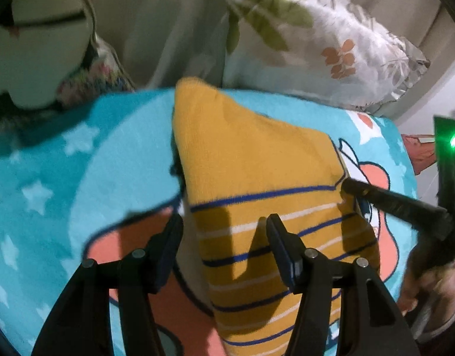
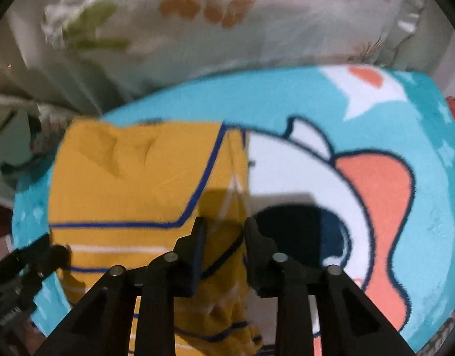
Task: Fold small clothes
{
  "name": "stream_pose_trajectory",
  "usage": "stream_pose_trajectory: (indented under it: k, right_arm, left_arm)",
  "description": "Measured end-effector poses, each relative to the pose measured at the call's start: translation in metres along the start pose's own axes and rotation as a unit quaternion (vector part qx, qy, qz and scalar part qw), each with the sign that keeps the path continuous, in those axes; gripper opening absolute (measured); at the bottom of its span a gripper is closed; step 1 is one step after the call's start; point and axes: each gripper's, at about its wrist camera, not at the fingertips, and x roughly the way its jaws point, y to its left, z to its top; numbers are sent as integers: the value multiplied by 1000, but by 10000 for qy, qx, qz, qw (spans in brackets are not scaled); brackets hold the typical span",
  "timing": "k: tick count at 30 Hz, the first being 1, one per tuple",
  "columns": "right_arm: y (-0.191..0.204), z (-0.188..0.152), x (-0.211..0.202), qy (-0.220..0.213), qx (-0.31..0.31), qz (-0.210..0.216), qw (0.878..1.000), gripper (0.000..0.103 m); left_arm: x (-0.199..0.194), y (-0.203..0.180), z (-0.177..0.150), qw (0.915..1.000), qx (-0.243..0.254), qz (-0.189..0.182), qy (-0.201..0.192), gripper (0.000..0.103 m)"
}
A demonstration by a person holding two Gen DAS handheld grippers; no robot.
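the mustard striped garment (image 1: pixel 257 160) lies on a turquoise cartoon blanket (image 1: pixel 49 178), with a floral pillow (image 1: pixel 316 38) behind it. the left gripper (image 1: pixel 224 222) has its fingers spread: one sits over the stripes, the other just off the cloth's left edge, above the blanket. the right gripper (image 2: pixel 224 225) pinches the garment's right edge (a bunched fold runs up between its fingers), beside the white and coral cartoon figure (image 2: pixel 301 172).

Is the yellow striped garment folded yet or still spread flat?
Partly folded: the yellow striped garment lies doubled with a diagonal edge on the blue blanket.
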Motion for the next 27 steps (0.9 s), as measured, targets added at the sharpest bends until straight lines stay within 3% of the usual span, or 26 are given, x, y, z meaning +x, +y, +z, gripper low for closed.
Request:
stream_pose_trajectory:
  k: [4, 10, 14, 20, 27]
  right_arm:
    - [1, 13, -11, -240, 311, 249, 9989, 29]
    - [19, 22, 32, 157, 102, -364, 9992, 31]
    - [15, 24, 29, 158, 246, -388, 9988, 34]
    - [25, 9, -4, -125, -11, -383, 9992, 34]
    - [38, -17, -2, -113, -531, -624, 9966, 35]
  left_arm:
    - [11, 3, 11, 9998, 132, 19, 150, 57]
    - [31, 3, 15, 9989, 299, -23, 371, 58]
    - [27, 6, 16, 9987, 386, -73, 334, 58]
    - [20, 3, 12, 9987, 449, -11, 227, 58]
    - [15, -3, -4, 9986, 469, 107, 223, 58]
